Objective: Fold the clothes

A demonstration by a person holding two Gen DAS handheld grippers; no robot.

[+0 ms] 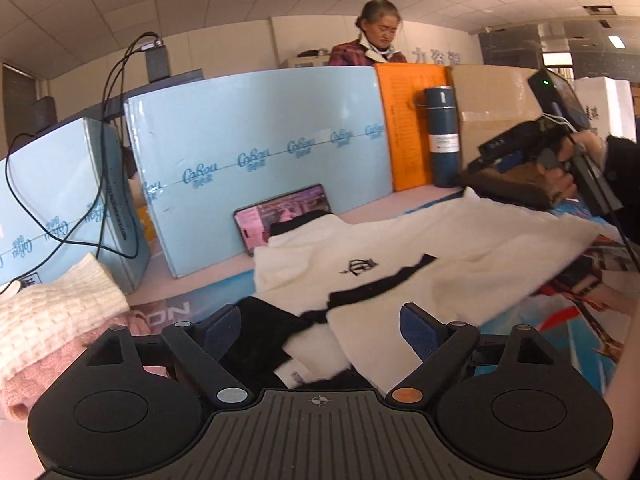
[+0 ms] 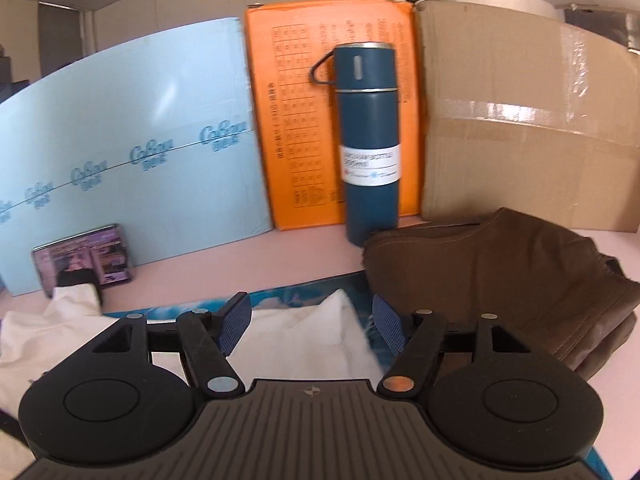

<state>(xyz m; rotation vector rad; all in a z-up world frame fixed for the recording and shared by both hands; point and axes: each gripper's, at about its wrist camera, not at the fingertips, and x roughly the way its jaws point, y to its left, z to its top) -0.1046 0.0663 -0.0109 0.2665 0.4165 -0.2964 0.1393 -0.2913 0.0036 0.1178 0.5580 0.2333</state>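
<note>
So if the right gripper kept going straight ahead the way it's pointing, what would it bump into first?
Probably the white garment, which lies right between and ahead of the open right gripper. Past that come the table and the blue flask, though depth is hard to judge here.

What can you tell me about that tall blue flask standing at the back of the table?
The tall dark blue metal flask stands upright on the pink tabletop, in front of the orange printed board and beside the brown cardboard box. It has a silver-rimmed cup lid with a loop handle on its left side and a white paper label around its body. The folded brown garment lies just in front of its base; whether they touch is unclear.
</note>
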